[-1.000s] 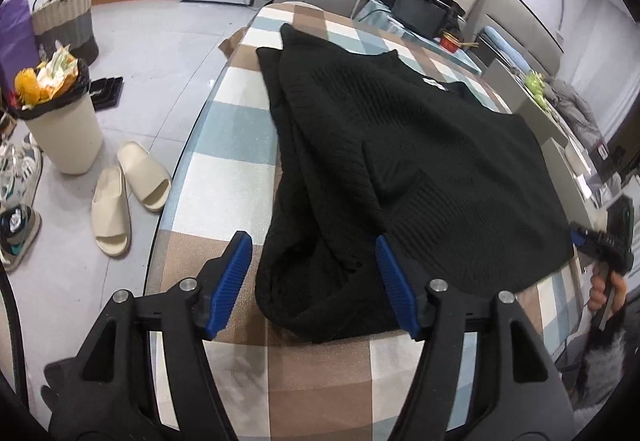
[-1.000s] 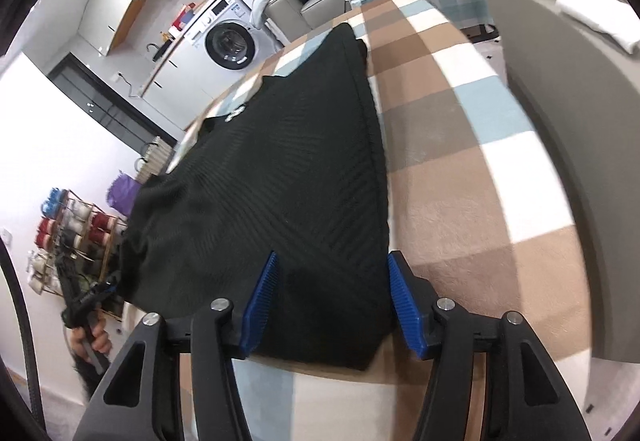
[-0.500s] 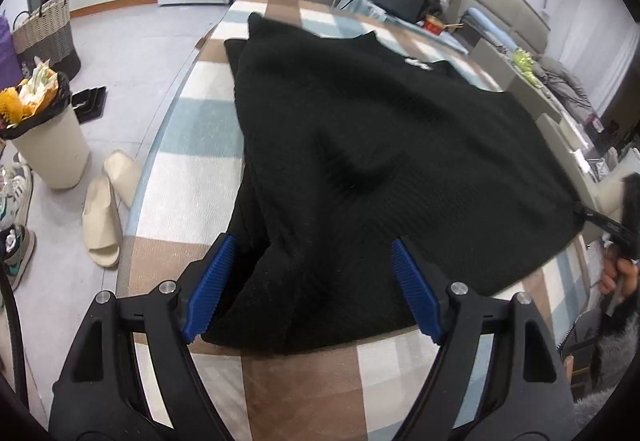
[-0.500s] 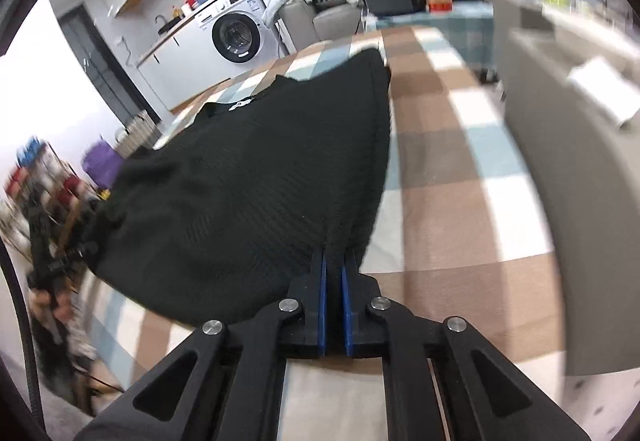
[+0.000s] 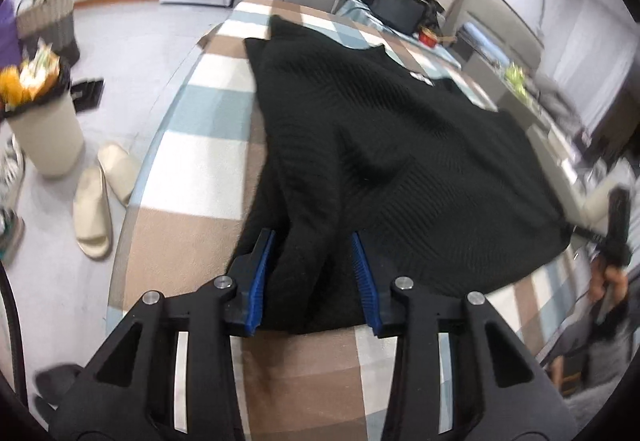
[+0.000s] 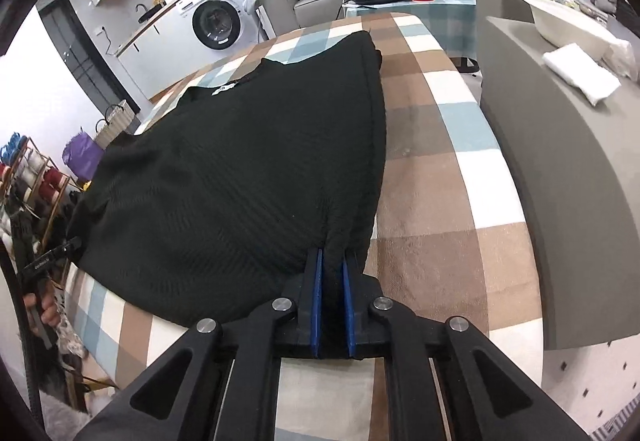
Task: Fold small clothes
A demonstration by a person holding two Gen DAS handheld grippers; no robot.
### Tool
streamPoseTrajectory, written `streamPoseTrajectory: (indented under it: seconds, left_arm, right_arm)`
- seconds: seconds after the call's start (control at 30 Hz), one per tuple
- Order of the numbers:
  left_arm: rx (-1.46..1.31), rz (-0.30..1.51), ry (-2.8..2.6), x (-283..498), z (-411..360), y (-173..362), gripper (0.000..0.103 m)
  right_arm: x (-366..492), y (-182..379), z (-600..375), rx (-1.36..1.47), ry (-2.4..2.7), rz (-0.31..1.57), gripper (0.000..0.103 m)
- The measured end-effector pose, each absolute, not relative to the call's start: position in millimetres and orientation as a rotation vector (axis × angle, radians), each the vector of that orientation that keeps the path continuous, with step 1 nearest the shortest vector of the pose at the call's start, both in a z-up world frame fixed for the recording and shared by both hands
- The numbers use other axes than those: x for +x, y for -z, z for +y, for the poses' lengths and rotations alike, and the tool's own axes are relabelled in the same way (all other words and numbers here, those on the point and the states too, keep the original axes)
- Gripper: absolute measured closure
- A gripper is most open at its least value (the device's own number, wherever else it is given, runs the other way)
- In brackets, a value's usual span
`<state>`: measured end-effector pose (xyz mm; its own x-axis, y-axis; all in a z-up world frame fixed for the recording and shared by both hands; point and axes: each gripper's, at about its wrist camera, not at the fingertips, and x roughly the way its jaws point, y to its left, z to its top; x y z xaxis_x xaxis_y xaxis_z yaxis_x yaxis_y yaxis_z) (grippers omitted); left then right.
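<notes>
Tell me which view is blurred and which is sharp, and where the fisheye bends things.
Left wrist view: motion blur smears the edges, worst at the trash bin, while the black sweater stays fairly legible. Right wrist view: sharp throughout; the checked tablecloth bulges outward, and the dark lens rim cuts every corner.

Home living rm: washing machine [image 6: 216,23], sofa [image 6: 316,1], slippers [image 5: 102,201].

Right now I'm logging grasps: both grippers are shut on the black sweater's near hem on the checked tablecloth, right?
Not quite. Only the right gripper is shut on the black sweater. The left wrist view shows the left gripper open, straddling the hem on the checked tablecloth.
</notes>
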<state>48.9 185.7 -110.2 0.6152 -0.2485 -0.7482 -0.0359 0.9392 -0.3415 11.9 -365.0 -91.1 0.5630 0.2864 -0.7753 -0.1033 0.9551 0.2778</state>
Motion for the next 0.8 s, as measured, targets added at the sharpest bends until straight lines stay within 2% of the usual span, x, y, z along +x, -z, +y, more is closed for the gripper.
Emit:
streamPoseTrajectory:
  seconds: [0.1, 0.5, 0.8]
  left_arm:
    - [-0.389, 0.894, 0.104, 49, 197, 111, 0.068]
    - [-0.273, 0.908, 0.005, 42, 198, 114, 0.066]
    - [-0.328, 0.889, 0.009, 55, 200, 113, 0.066]
  right_arm:
    - [10, 89, -365, 0.221, -0.233, 0.942, 0.092]
    - [12, 93, -365, 0.217, -0.214, 0.959, 0.086]
    - [14, 93, -365, 0.217, -0.21, 0.965, 0.085]
